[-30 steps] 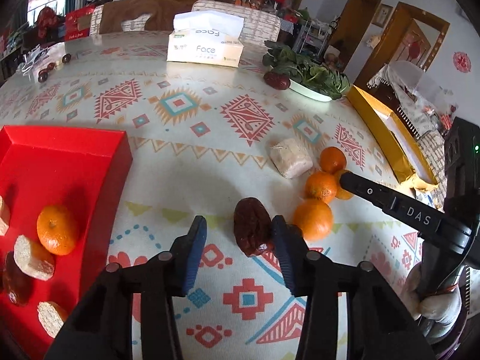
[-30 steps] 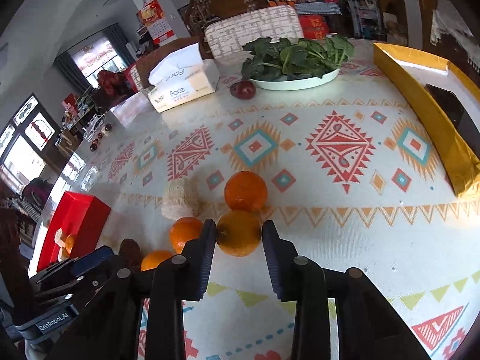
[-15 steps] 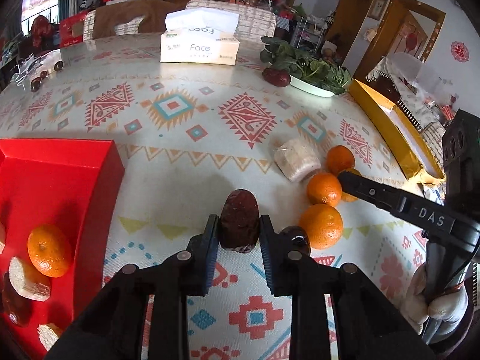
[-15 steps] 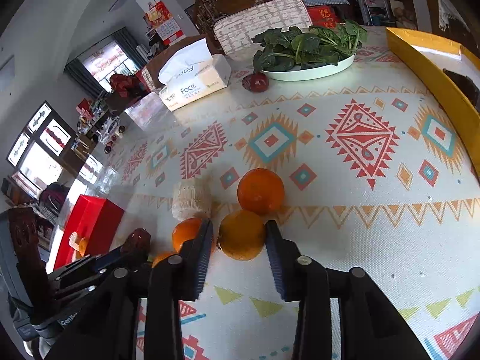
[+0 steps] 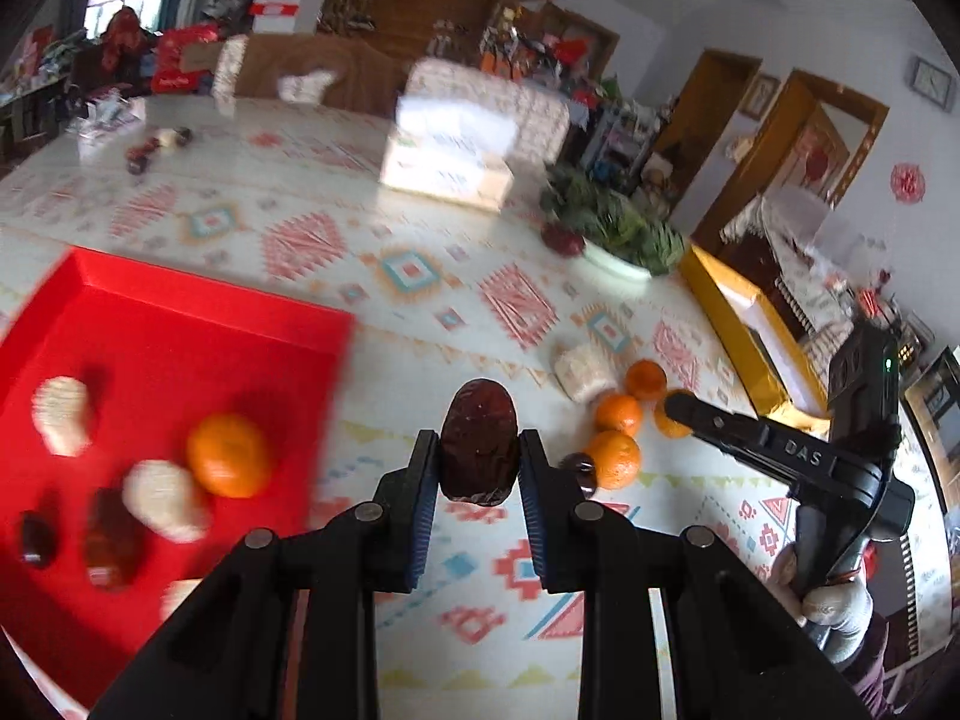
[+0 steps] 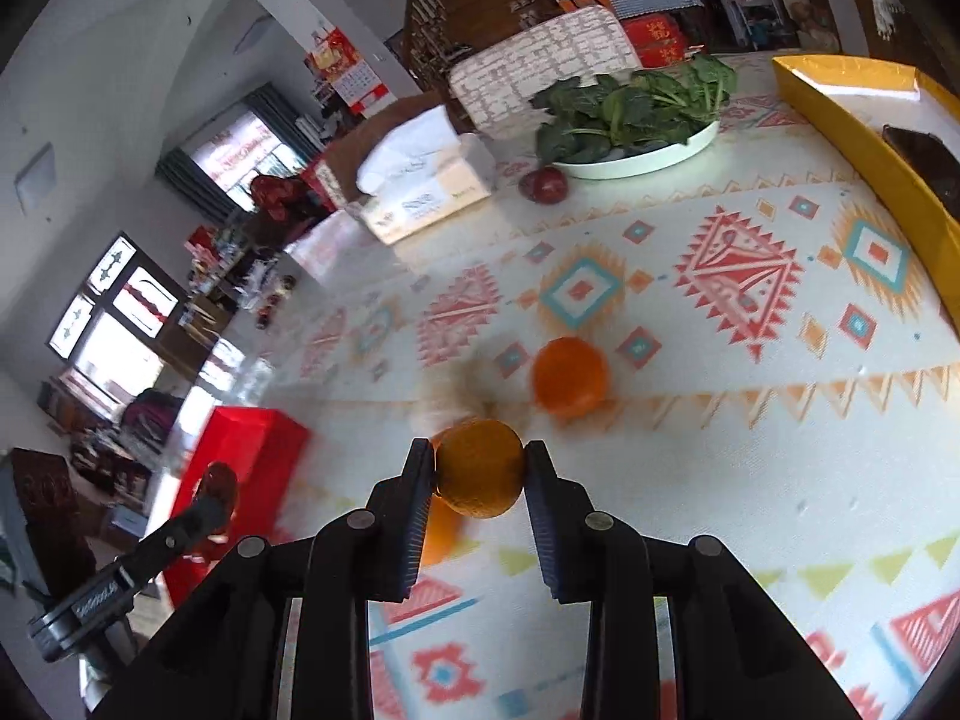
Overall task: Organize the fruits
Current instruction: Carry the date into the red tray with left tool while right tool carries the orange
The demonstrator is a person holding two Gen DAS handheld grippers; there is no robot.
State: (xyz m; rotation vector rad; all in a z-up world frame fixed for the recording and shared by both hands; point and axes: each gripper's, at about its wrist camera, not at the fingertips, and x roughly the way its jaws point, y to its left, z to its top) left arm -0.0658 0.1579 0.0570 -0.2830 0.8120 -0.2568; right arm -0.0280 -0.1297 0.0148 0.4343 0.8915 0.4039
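My left gripper [image 5: 477, 468] is shut on a dark brown date [image 5: 478, 441] and holds it above the patterned table, just right of the red tray [image 5: 180, 324]. The tray holds an orange [image 5: 227, 455], pale cakes and dark dates. My right gripper [image 6: 480, 471] is shut on an orange [image 6: 478, 467] lifted off the table. In the left wrist view the right gripper [image 5: 675, 411] reaches into a cluster of oranges [image 5: 612, 459] beside a pale cake [image 5: 579, 365]. Another orange [image 6: 569, 375] rests on the table beyond my right gripper.
A tissue box [image 5: 447, 159], a white plate of greens [image 6: 636, 120] with a dark red fruit [image 6: 543, 185] beside it, and a yellow box [image 6: 864, 138] stand at the far and right side. A small dark date [image 5: 577, 467] lies by the oranges.
The left gripper shut on the date, lifted it and moved left toward the red tray. The right gripper shut on the orange and raised it off the table.
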